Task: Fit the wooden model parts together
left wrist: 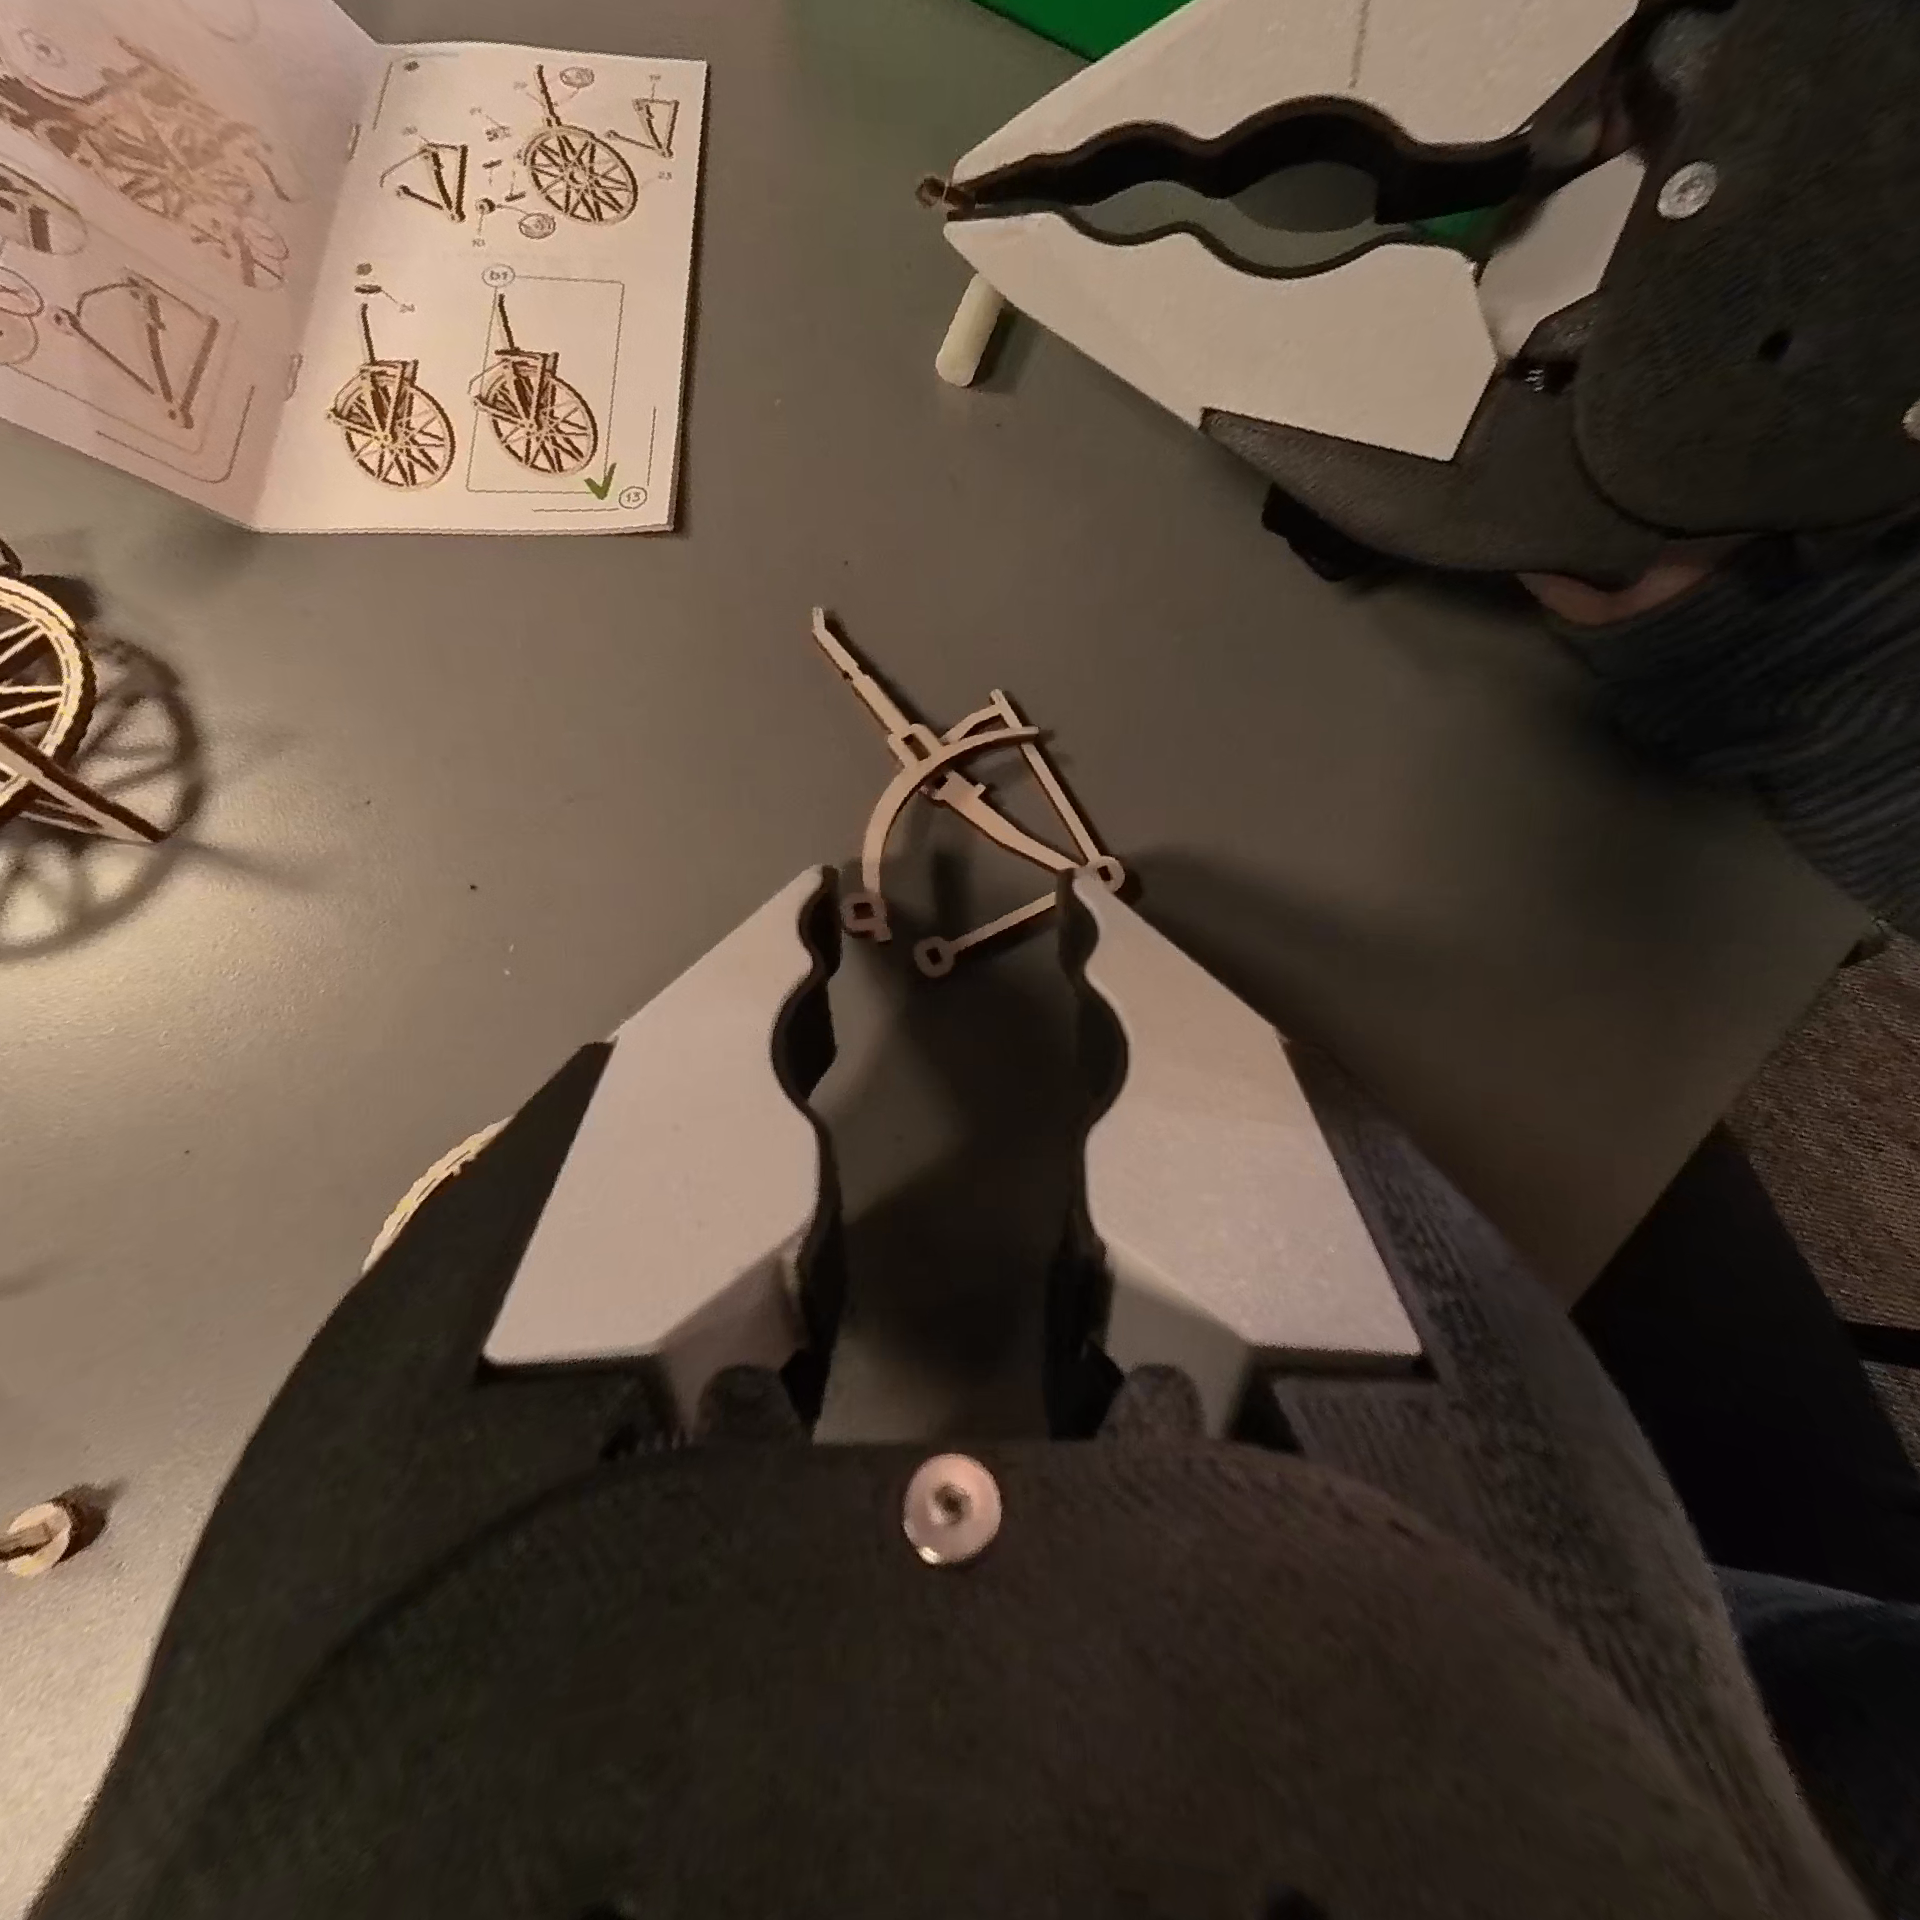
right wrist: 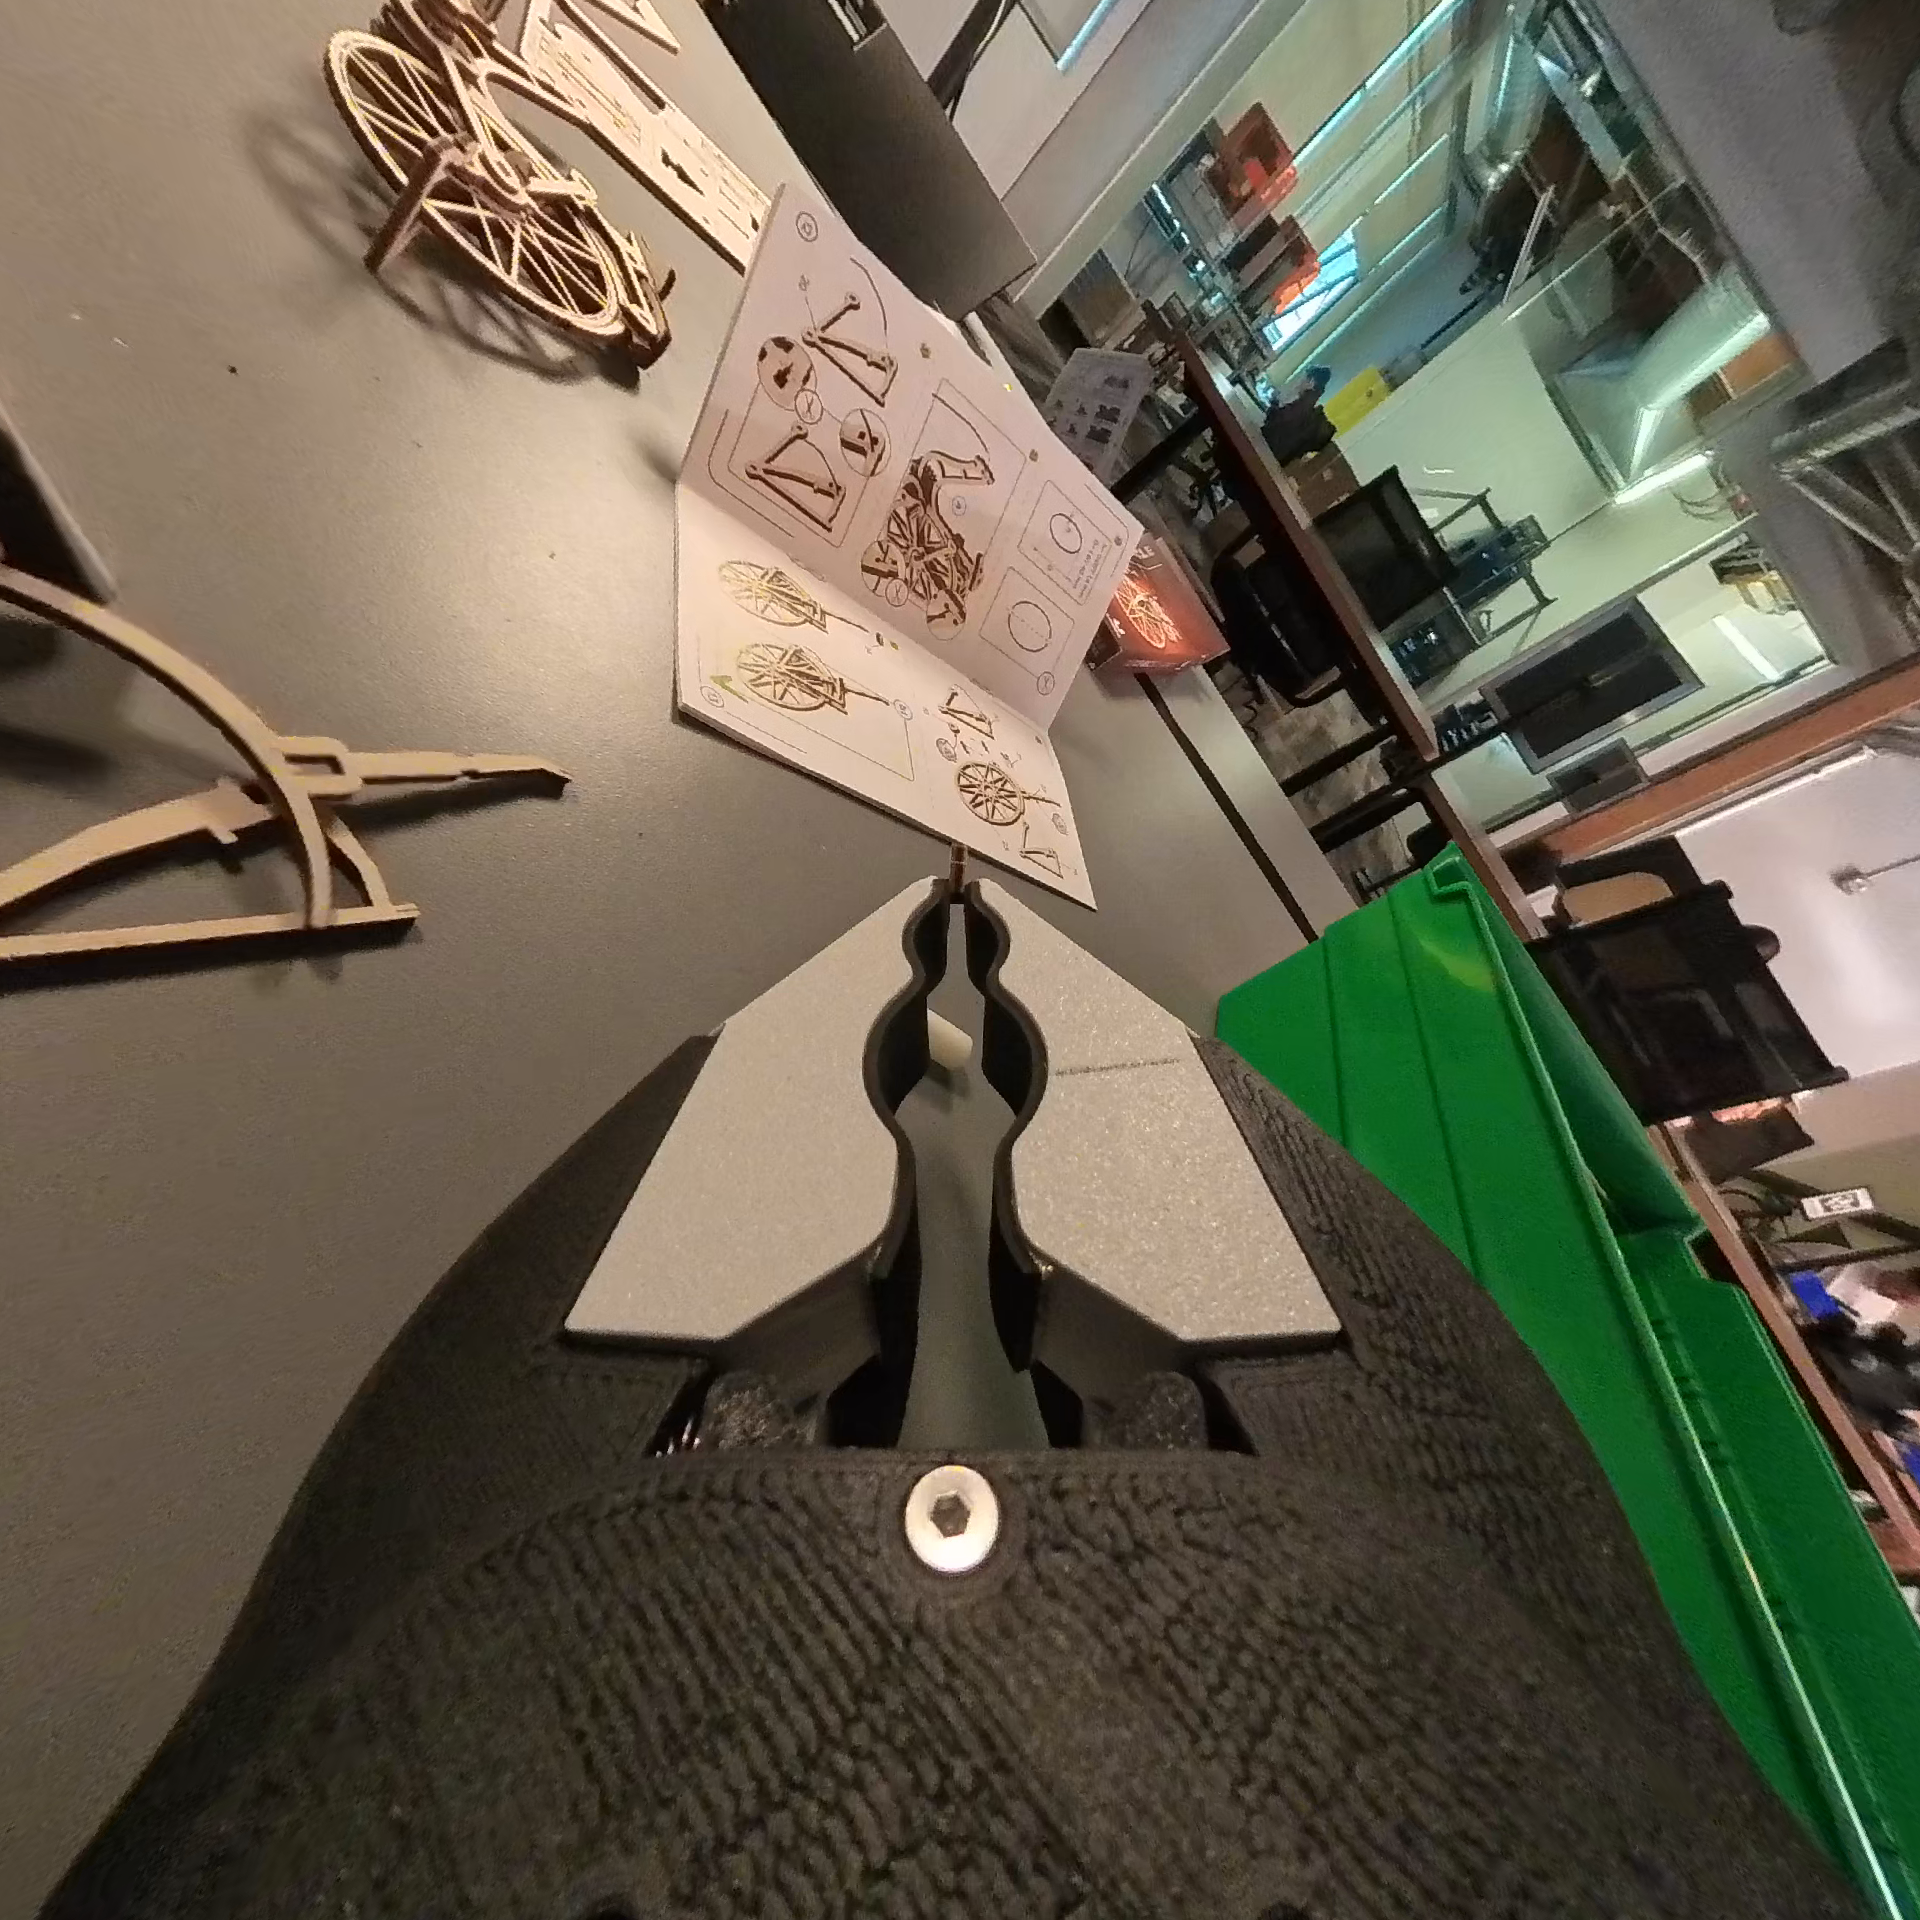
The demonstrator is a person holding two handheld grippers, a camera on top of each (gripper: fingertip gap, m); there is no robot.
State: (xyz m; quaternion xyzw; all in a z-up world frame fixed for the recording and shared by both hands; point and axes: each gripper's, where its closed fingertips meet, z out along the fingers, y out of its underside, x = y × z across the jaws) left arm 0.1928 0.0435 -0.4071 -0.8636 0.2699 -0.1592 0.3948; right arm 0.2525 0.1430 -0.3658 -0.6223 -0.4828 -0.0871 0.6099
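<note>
**Frame on the table, peg pinched and waiting**

Far left: the half-built wheeled model [left wrist: 42,707] stands parked at the table [left wrist: 520,675] edge, out of the work zone, prob. so nothing knocks it. Next over, the instruction booklet [left wrist: 499,291] lies open flat, pages facing up, handy for a glance btw steps.

Centre now: the thin wooden frame [left wrist: 956,800], a curved arc w/ crossed struts, lies flat on the grey top. The left gripper [left wrist: 951,894] sits right at it, jaws apart, tips straddling the frame's near ends; one tip looks to touch the right-hand lug, can't be sure. Looks like a steadying or pick-up stance, nothing clamped yet.

Right: the right gripper [left wrist: 951,197] hovers above the table, well apart from the frame, jaws closed on a tiny dark peg [right wrist: 958,862] held at the very tips. Tip hold leaves most of the peg exposed, good for poking into a slot. A small white stub [left wrist: 966,338] lies beneath it. Green bin [right wrist: 1507,1195] at far right.
</note>
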